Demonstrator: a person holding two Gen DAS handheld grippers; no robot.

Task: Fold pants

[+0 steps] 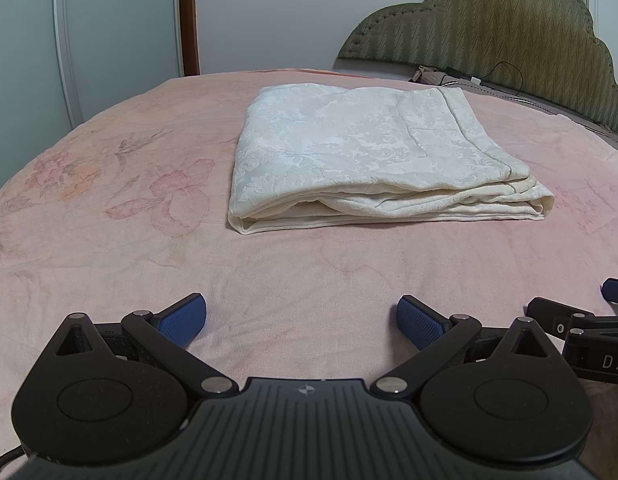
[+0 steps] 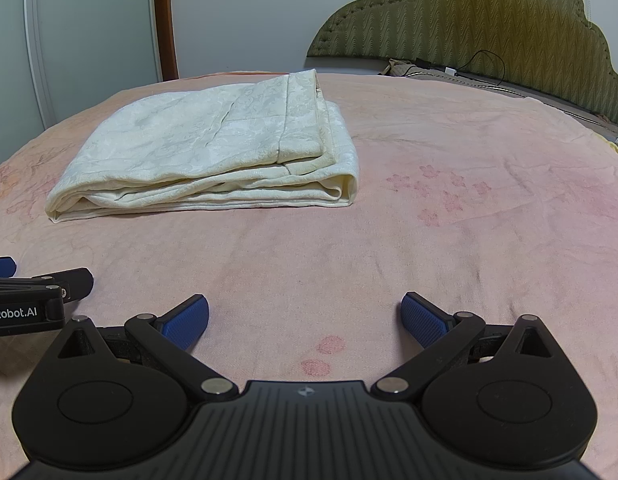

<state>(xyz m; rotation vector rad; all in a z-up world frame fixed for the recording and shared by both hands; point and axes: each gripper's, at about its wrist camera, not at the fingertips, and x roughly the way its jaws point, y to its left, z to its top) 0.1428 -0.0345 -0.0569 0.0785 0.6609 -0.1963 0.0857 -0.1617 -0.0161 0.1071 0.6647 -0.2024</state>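
- Pants (image 1: 373,152): cream, patterned cloth, lay folded into a flat, layered rectangle on the bed (image 1: 109,248), towards its far middle; edges roughly squared, folds stacked at the near side.
- Left gripper (image 1: 301,320): jaws spread wide, nothing between the blue pads (image 1: 185,318); sat low over bare sheet, well short of the pants.
- Right gripper (image 2: 305,320): likewise spread and empty, beside the left one, apart from the pants, which lay ahead and to its left.
- Headboard (image 2: 489,20): olive, quilted, at the far right; a cable (image 2: 485,60) lay before it.
- Progress, as judged: folding looked complete, or nearly so; neither gripper touched the cloth. At most a last smoothing or squaring of the uneven near edge seemed left.
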